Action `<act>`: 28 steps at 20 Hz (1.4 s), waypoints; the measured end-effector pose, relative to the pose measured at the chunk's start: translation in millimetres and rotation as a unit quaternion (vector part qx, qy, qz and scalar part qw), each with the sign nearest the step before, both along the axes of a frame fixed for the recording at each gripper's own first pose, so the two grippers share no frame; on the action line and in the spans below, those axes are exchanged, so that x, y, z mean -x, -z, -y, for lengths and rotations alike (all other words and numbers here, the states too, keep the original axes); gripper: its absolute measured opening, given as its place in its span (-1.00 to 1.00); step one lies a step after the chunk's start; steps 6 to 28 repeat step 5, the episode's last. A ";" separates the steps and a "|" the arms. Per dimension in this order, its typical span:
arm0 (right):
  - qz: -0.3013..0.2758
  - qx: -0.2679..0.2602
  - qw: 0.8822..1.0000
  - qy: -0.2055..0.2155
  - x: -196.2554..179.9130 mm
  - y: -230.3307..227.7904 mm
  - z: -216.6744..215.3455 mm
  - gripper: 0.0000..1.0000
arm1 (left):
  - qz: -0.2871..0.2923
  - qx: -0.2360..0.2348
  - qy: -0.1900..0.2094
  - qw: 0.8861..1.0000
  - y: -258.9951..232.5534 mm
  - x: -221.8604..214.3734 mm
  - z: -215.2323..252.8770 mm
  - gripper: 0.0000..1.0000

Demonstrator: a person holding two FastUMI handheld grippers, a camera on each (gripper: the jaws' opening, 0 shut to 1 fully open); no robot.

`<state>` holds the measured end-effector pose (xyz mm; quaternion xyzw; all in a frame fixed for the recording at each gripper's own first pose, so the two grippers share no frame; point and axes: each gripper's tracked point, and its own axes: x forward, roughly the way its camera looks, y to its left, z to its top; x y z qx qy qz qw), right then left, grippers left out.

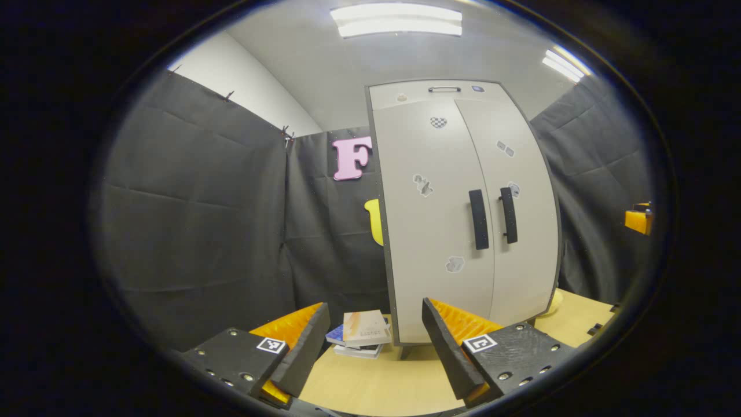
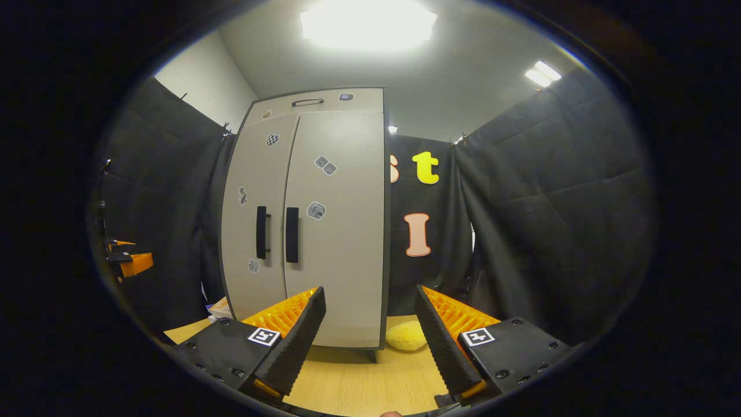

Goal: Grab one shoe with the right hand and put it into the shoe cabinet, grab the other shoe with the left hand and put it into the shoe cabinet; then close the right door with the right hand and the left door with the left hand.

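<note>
Shoe cabinet (image 1: 463,214) doors shut, books (image 1: 362,335) beside; both claws wide open, empty.

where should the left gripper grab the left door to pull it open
Grip the left door's handle, a black vertical bar standing off the panel beside the centre seam. Come straight from the front with the open left gripper, fingers either side of the bar.

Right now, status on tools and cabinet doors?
Left tool open, empty. Right tool open, empty. Shoe cabinet: both doors shut, no shoes in sight. Books and a yellow plush flank its base.
</note>
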<state>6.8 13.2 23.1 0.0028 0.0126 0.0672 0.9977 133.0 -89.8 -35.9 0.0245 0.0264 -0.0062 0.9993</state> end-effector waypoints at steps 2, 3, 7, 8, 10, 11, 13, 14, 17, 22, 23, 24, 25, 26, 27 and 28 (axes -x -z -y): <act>0.000 0.000 1.000 -0.001 0.4 0.0 -1.5 0.96 | 0.000 0.000 -0.001 1.000 -0.1 -0.1 0.0 1.00; 0.000 0.001 1.000 -0.001 0.7 0.2 -2.0 0.95 | -0.001 0.000 -0.002 1.000 0.2 -0.8 -0.3 1.00; 0.000 0.001 1.000 -0.001 0.7 0.6 -3.2 0.96 | -0.002 0.000 -0.003 1.000 1.6 -1.6 -1.1 1.00; 0.000 0.001 1.000 -0.001 0.7 0.6 -3.2 0.96 | -0.002 0.000 -0.003 1.000 1.6 -1.6 -1.1 1.00; 0.000 0.001 1.000 -0.001 0.7 0.6 -3.2 0.96 | -0.002 0.000 -0.003 1.000 1.6 -1.6 -1.1 1.00; 0.000 0.001 1.000 -0.001 0.7 0.6 -3.2 0.96 | -0.002 0.000 -0.003 1.000 1.6 -1.6 -1.1 1.00; 0.000 0.001 1.000 -0.001 0.7 0.6 -3.2 0.96 | -0.002 0.000 -0.003 1.000 1.6 -1.6 -1.1 1.00; 0.000 0.001 1.000 -0.001 0.7 0.6 -3.2 0.96 | -0.002 0.000 -0.003 1.000 1.6 -1.6 -1.1 1.00; 0.000 0.001 1.000 -0.001 0.7 0.6 -3.2 0.96 | -0.002 0.000 -0.003 1.000 1.6 -1.6 -1.1 1.00; 0.000 0.001 1.000 -0.001 0.7 0.6 -3.2 0.96 | -0.002 0.000 -0.003 1.000 1.6 -1.6 -1.1 1.00; 0.000 0.001 1.000 -0.001 0.7 0.6 -3.2 0.96 | -0.002 0.000 -0.003 1.000 1.6 -1.6 -1.1 1.00; 0.000 0.001 1.000 -0.001 0.7 0.6 -3.2 0.96 | -0.002 0.000 -0.003 1.000 1.6 -1.6 -1.1 1.00; 0.000 0.001 1.000 -0.001 0.7 0.6 -3.2 0.96 | -0.002 0.000 -0.003 1.000 1.6 -1.6 -1.1 1.00; 0.000 0.001 1.000 -0.001 0.7 0.6 -3.2 0.96 | -0.002 0.000 -0.003 1.000 1.6 -1.6 -1.1 1.00; 0.000 0.001 1.000 -0.001 0.7 0.6 -3.2 0.96 | -0.002 0.000 -0.003 1.000 1.6 -1.6 -1.1 1.00; 0.000 0.001 1.000 -0.001 0.7 0.6 -3.2 0.96 | -0.002 0.000 -0.003 1.000 1.6 -1.6 -1.1 1.00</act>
